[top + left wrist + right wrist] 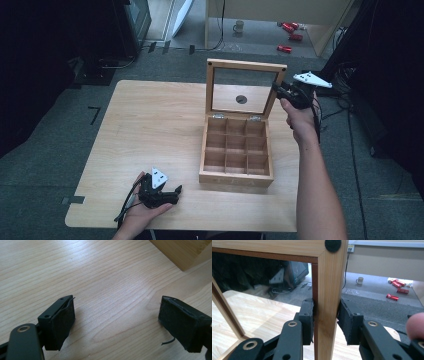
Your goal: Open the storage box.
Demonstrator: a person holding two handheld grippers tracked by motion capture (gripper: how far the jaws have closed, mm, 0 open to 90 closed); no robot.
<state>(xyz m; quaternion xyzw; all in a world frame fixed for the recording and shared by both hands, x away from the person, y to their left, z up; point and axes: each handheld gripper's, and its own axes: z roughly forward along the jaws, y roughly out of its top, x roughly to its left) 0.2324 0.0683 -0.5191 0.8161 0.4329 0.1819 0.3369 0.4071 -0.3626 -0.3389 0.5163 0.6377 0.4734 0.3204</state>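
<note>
At lid (pixel 245 66) right edge, right tool (pixel 325 322) clamped; left tool (pixel 170 194) agape.

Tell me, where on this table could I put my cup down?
The table is bare left of the box, back to its far edge. It is crowded where the right gripper holds the lid, and near the left gripper.

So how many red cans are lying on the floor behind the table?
4 that I can make out: two close together, one just below them, and one nearest the table. They are small and far off, so more may be hidden.
</note>
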